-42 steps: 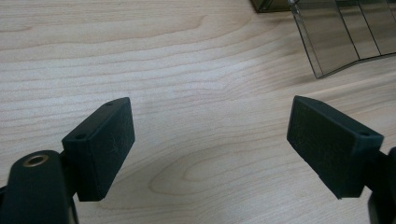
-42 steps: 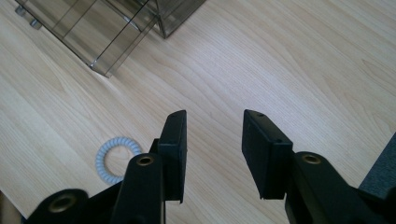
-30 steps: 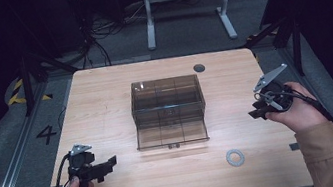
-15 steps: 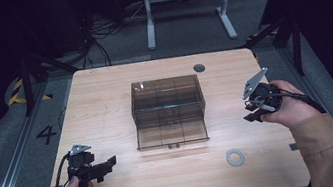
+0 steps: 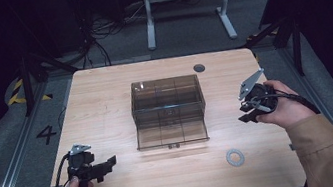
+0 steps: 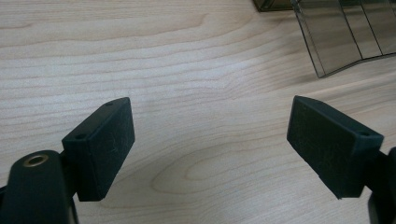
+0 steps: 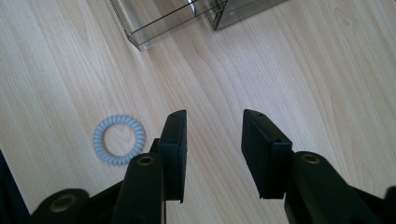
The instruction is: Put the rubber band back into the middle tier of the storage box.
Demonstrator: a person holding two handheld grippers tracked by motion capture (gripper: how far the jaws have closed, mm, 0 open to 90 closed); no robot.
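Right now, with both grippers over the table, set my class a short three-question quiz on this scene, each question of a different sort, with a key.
1. True or false: the right gripper has its jaws shut on the spiral hair tie.
2. Multiple choice: in the high view, the hair tie lies (A) inside the clear box, (B) on the table in front of the box and to its right, (C) between the left gripper's jaws.
3. Fill in: between the left gripper's jaws lies bare ____.

Key
1. False: the jaws stand apart over bare wood, with the tie off to one side.
2. B.
3. Table wood; those jaws stand wide open.
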